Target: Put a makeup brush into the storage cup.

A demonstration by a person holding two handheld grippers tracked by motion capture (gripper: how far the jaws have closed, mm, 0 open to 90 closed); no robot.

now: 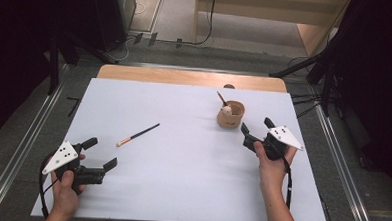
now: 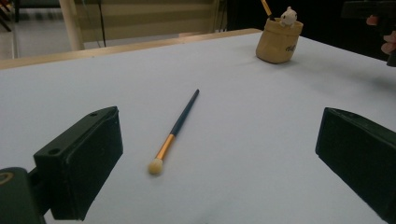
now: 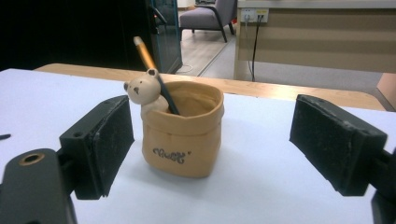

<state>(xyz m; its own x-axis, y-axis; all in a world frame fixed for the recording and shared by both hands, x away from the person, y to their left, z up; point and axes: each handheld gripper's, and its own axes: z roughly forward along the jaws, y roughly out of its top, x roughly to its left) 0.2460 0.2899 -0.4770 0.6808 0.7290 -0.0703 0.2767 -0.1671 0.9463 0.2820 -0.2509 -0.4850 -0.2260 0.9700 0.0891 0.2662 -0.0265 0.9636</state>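
High view first: the loose brush (image 1: 138, 135) is lying flat on the white counter (image 1: 180, 190), a bit ahead of the left gripper (image 1: 100, 154), whose jaws are spread wide with nothing in them. Over on the right, the right gripper (image 1: 256, 128) sits just beside the tan pot (image 1: 231, 115), jaws also wide open and empty. The pot already has one brush (image 1: 220, 98) standing in it.

Left gripper view: the loose brush lies between the two jaws but farther out, bristle end nearest the camera. It's thin and flat on the counter, so my worry is the jaws closing above it, or nudging it so it rolls off line. Coming down too steep could also jam the jaw tips into the counter.

Right gripper view: the pot is framed between the open jaws, little bear (image 3: 141, 92) on the rim, standing brush leaning out left. It looks like a soft bag, so I'd guess a hard squeeze would crumple it, and a bump could tip it and dump that brush.
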